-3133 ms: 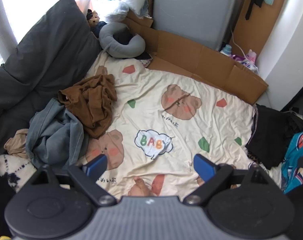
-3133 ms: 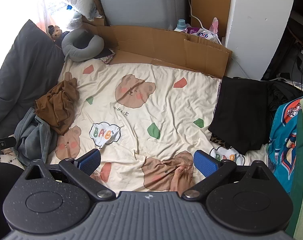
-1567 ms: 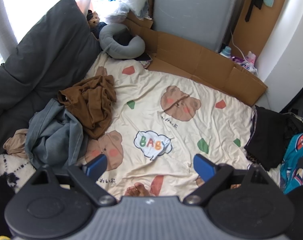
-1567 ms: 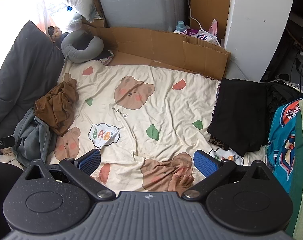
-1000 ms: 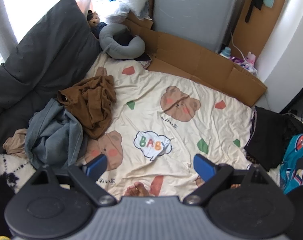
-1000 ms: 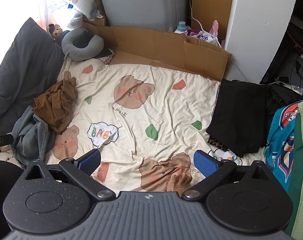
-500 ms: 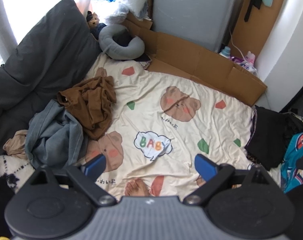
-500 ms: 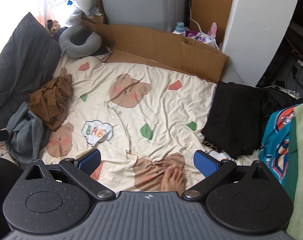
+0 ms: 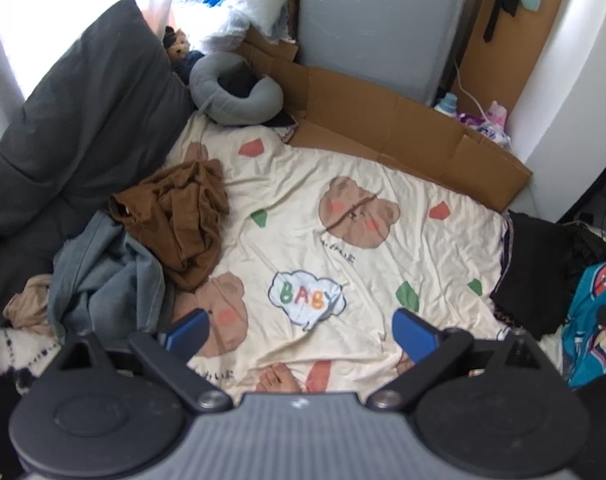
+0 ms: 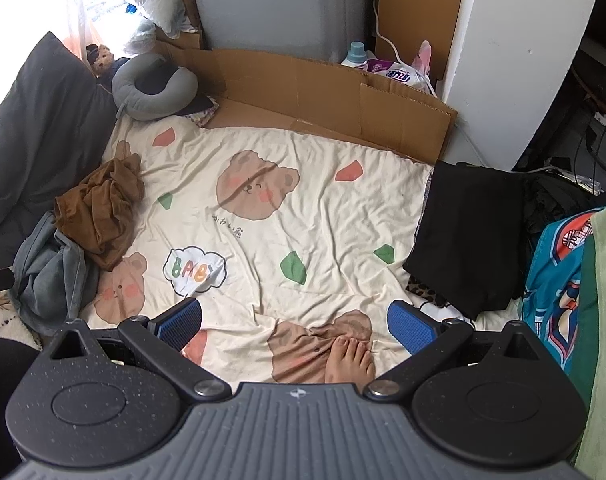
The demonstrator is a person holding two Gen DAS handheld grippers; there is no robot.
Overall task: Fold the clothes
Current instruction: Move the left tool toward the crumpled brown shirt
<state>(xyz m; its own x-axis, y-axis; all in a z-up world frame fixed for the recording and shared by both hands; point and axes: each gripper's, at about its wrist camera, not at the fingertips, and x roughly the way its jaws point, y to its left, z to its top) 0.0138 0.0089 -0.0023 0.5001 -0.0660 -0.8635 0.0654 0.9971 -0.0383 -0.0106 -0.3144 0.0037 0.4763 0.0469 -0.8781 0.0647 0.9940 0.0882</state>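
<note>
A: What's nearest?
B: Both tools, left tool and right tool, hold nothing, blue pads spread wide above the cream bear-print bedsheet.
A: And the clothes?
B: Beyond, at the sheet's left edge: crumpled grey-blue garment, then rumpled brown garment. Folded black garment right.

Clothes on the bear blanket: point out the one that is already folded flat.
The black garment at the blanket's right edge. It lies flat with straight edges, while the brown garment and grey-blue garment on the left are crumpled heaps.
</note>
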